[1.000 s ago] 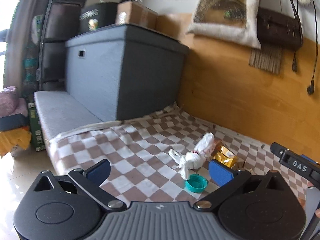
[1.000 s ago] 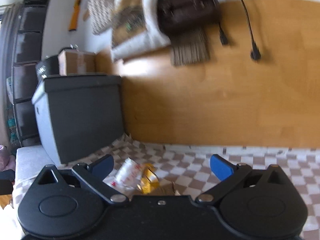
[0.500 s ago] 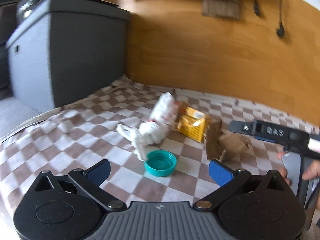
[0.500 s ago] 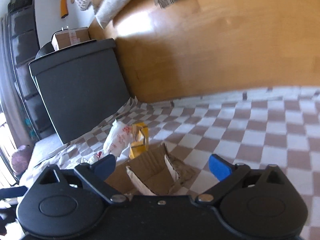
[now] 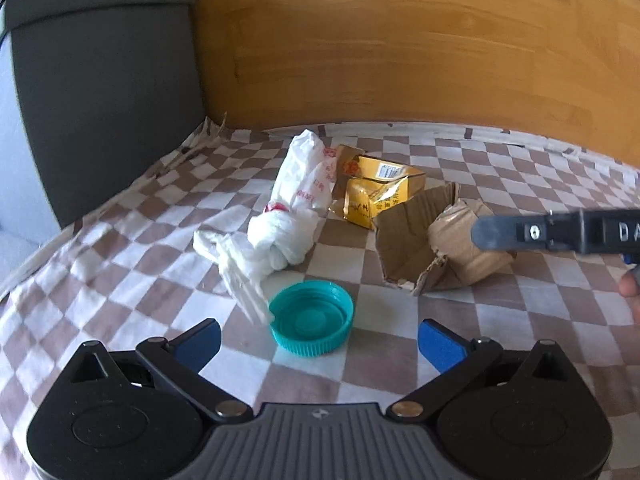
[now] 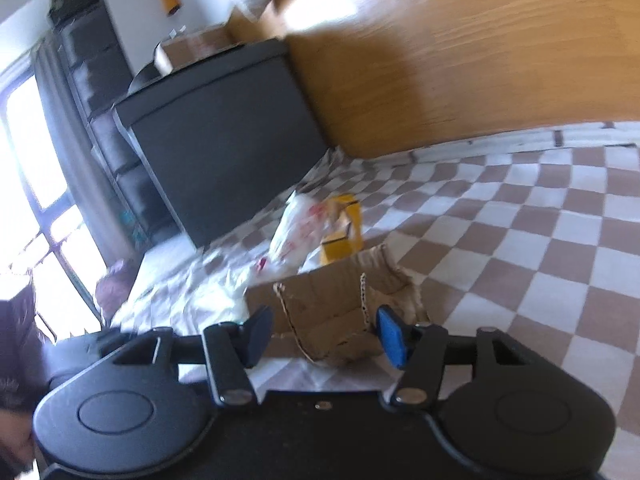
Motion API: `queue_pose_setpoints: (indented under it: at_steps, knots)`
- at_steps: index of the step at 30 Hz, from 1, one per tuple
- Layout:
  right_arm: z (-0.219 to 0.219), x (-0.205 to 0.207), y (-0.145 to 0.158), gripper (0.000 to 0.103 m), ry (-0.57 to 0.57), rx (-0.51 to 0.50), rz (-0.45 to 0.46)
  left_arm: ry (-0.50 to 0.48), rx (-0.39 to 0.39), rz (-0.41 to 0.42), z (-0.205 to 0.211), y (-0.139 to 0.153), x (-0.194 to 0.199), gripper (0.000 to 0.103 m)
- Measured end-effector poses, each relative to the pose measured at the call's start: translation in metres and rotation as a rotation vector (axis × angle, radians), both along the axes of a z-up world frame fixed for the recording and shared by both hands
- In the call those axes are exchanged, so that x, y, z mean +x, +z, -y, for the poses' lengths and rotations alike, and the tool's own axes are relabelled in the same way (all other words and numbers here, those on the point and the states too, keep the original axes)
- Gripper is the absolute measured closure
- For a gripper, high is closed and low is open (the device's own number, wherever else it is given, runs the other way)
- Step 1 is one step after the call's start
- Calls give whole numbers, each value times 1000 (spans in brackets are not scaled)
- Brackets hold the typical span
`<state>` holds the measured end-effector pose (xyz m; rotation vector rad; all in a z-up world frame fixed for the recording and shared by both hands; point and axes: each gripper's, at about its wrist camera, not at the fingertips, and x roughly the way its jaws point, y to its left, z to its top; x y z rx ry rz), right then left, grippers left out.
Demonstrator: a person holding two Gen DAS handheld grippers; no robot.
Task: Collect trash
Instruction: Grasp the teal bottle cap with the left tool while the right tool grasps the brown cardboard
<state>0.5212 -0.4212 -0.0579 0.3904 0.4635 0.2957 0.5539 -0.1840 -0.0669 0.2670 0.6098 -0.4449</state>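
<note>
Trash lies on a brown and white checked cloth [image 5: 520, 344]. A teal bottle cap [image 5: 311, 318] lies open side up just ahead of my left gripper [image 5: 320, 342], which is open and empty. Behind the cap are a knotted white plastic bag [image 5: 288, 216], a crushed yellow carton [image 5: 376, 196] and a torn brown cardboard box [image 5: 436, 248]. My right gripper [image 6: 324, 336] is partly closed around the near edge of the cardboard box [image 6: 332, 300] and shows from the side in the left wrist view [image 5: 560, 232]. The white bag [image 6: 296, 224] and yellow carton [image 6: 344, 228] lie beyond the box.
A dark grey storage box [image 5: 104, 92] stands at the left edge of the cloth. A wooden wall panel [image 5: 400, 52] runs along the back. A bright window [image 6: 36, 152] and dark shelving [image 6: 92, 56] are far left in the right wrist view.
Both grippers have come down and closer to the trash. The right gripper's fingers have narrowed around the cardboard box. The left gripper now sits just behind the teal cap.
</note>
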Motion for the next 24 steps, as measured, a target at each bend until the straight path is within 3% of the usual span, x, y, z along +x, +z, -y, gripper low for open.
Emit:
queue_pose_setpoints:
  at_steps: [5,8,10,15,17,19,21,24]
  knots:
    - [-10,2,3,51,-13,-68,-20,4,10,-26,7,-3,14,2]
    - [-15,3,4,51,-35,-87,-11,13,19,-43,12,-6,21,10]
    - [-18,4,3,45,-69,-102,-8,17,9,-42,13,-6,23,13]
    - [-19,13,-1,45,-75,-97,-39,46,-41,-68,12,-8,31,18]
    - [-19,15,-2,34,-90,-92,-51,55,-54,-65,11,-9,33,20]
    - [-19,18,-3,30,-109,-81,-72,69,-65,-60,11,-10,33,27]
    - [-17,20,-5,32,-111,-50,-85,77,-72,-53,10,-9,32,35]
    - [-15,20,-6,52,-107,-10,-85,88,-89,-50,7,-9,29,46]
